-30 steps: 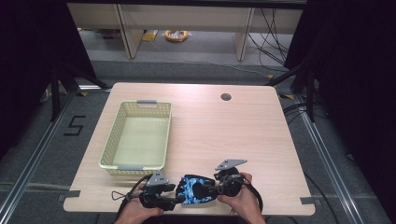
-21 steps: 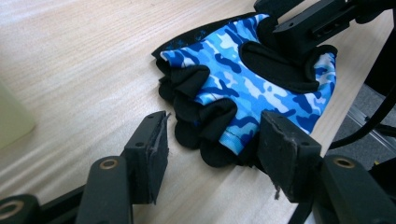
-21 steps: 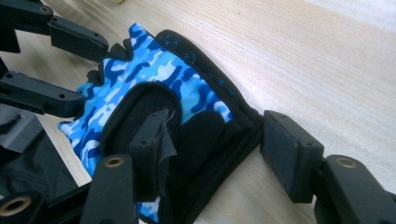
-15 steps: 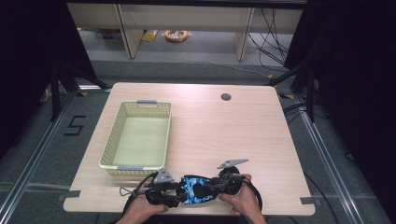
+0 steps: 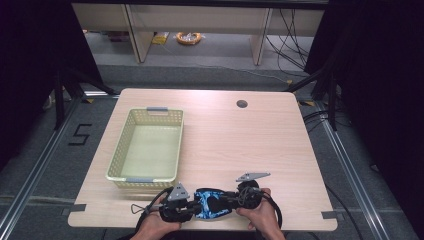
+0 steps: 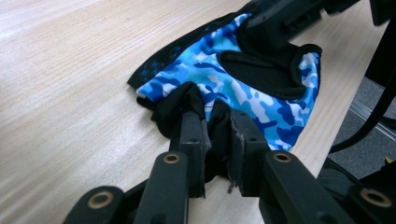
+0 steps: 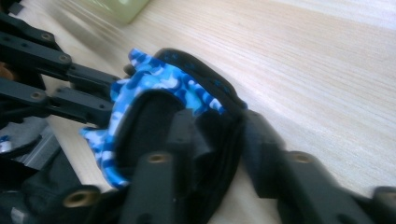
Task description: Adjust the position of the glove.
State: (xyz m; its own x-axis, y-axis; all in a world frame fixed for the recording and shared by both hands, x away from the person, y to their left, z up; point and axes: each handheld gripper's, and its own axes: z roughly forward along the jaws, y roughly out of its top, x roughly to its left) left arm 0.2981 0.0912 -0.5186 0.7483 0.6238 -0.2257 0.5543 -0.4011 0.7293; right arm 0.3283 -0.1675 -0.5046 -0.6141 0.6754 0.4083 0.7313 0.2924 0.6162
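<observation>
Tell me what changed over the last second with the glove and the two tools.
Both tools' jaws have just been closing. The left tool now pinches the black edge of the blue camouflage glove, and the right tool clamps its other end. The hands barely shifted along the table's near edge. The glove lies in the same spot, and the yellow basket has not moved.

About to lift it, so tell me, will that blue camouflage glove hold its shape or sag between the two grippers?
The glove will probably sag: its thin fabric bunches where the left gripper pinches it. It looks light and unlikely to slip, since both sets of jaws have just closed on cloth.
</observation>
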